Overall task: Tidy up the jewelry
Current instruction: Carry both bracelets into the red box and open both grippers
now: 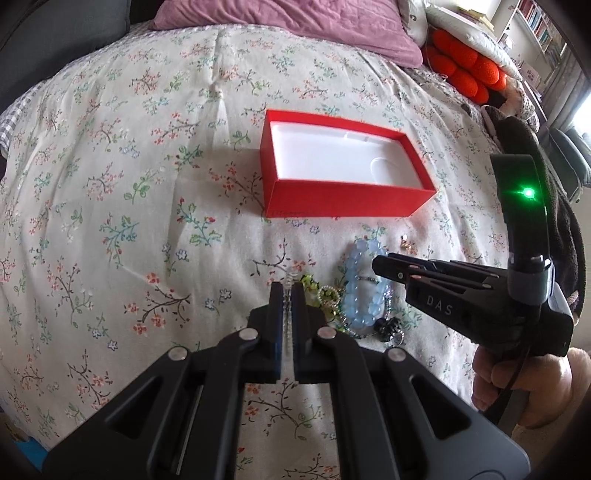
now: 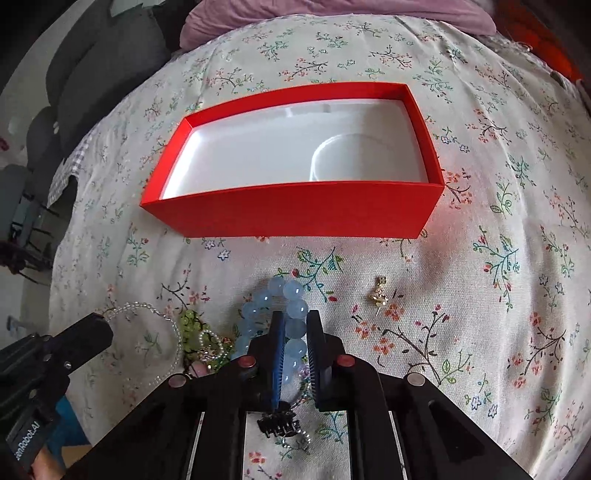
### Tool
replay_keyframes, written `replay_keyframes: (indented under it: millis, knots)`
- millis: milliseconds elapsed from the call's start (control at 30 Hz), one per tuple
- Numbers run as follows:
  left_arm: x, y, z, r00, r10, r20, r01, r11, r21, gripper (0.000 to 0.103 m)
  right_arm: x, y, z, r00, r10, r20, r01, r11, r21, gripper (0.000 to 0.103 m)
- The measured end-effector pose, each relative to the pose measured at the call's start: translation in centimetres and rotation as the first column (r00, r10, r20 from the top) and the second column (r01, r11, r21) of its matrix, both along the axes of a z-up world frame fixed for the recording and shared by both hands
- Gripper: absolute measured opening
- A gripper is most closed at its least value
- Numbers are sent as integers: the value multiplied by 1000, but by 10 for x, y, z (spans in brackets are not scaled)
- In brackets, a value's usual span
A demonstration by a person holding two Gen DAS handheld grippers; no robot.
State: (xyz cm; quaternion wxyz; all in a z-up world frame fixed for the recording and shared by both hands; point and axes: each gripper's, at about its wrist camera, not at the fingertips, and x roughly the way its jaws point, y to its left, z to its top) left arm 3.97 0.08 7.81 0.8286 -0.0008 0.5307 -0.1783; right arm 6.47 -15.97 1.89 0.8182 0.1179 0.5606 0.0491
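An open red box (image 1: 343,199) with a white inside lies on the floral bedspread; it also shows in the right wrist view (image 2: 295,218). My left gripper (image 1: 289,291) is shut on a clear bead bracelet (image 1: 288,314), whose loop shows in the right wrist view (image 2: 173,332). My right gripper (image 2: 295,321) is shut on a pale blue bead bracelet (image 2: 293,310), seen also in the left wrist view (image 1: 360,291). Green and pearl beads (image 2: 199,336), a black charm (image 2: 279,424) and a small gold earring (image 2: 378,295) lie by it.
A pink pillow (image 1: 288,26) lies at the head of the bed. An orange knobbly cushion (image 1: 461,62) sits at the far right. A dark garment (image 1: 524,140) lies on the right edge. Grey furniture (image 2: 92,74) stands past the left edge.
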Motion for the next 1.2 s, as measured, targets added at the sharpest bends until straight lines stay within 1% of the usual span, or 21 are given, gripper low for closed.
replay_keyframes:
  millis: [133,300,367,400,533,600,700,867,933,1000,1133,1200]
  knots:
    - [0,-4,14,999,-7,40,8,1000,-10,5,-7,1,23,999,7,45,-9,1000,29,11]
    - [6,-9,30,996,-7,90,11,999,-35,5,-7,10,51,994,38,102,-41,999,28,11]
    - [11,-12,35,995,0,102,5,999,-51,5,-9,5,62,991,37,128,-41,999,28,11]
    - [13,-13,37,994,4,106,3,998,-60,5,-11,-4,68,990,36,140,-40,999,27,11]
    - [24,-22,44,993,29,115,-17,995,-103,5,-6,-11,86,983,9,185,-14,1000,27,11]
    - [30,-28,47,991,37,125,-22,993,-118,5,0,-17,96,978,-2,211,-1,1000,13,11]
    - [40,-36,52,990,50,131,-27,984,-175,5,6,-25,108,968,-26,250,27,1000,-4,11]
    - [57,-49,54,987,53,152,-3,950,-311,5,17,-37,118,952,-65,300,77,997,-28,12]
    - [64,-52,49,986,62,157,-6,942,-334,5,22,-42,117,949,-78,305,90,996,-24,12]
    - [73,-54,37,984,81,159,-27,949,-313,5,26,-46,115,948,-87,305,101,994,-32,12]
    - [87,-52,10,984,115,136,-88,977,-195,5,33,-48,114,949,-91,302,103,994,-23,11]
    - [90,-50,3,983,122,138,-100,983,-153,5,36,-44,114,949,-82,304,92,996,-20,11]
